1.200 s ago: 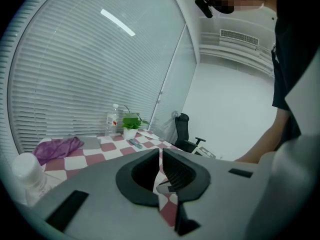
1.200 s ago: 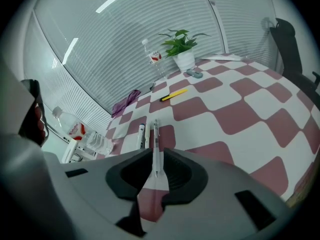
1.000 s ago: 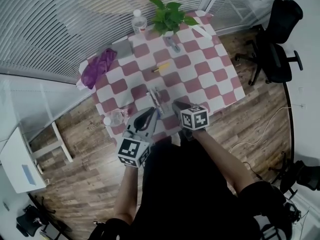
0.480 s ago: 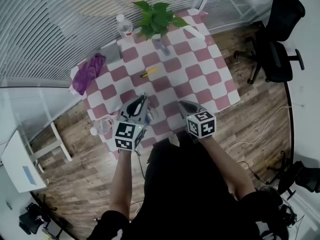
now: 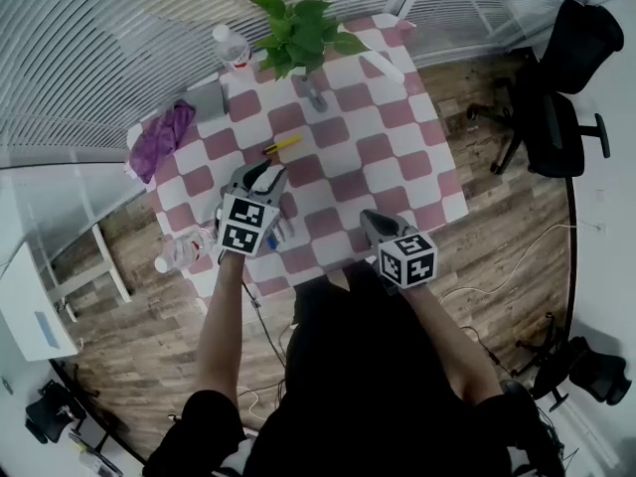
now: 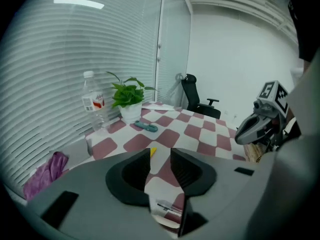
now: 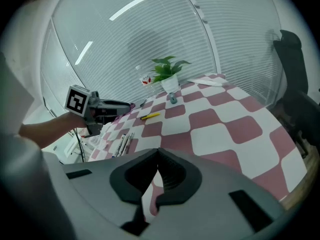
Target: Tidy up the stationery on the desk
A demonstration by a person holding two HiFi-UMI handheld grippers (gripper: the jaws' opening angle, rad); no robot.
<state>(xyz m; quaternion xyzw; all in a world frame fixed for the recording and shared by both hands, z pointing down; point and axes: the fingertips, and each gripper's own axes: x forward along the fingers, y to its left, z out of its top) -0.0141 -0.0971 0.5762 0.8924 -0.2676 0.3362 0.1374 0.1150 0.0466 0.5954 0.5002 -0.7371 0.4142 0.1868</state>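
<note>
My left gripper [image 5: 260, 175] has swung out over the bench [image 5: 397, 157] and come lower. Its fingers have just spread from shut to a fair gap, with nothing between them yet. The pens [image 6: 167, 207] lie just under it by the bench's near edge. The yellow pen [image 5: 282, 145] lies a little ahead, in line with the gap. My right gripper [image 5: 370, 219] has drawn back to the near edge, fingers pressed together, empty. I judge a pick-up is starting; nothing looks tidied yet.

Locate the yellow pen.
In the head view the yellow pen lies near the middle of the checkered table, just beyond the left hand-held gripper and short of the potted plant.
</note>
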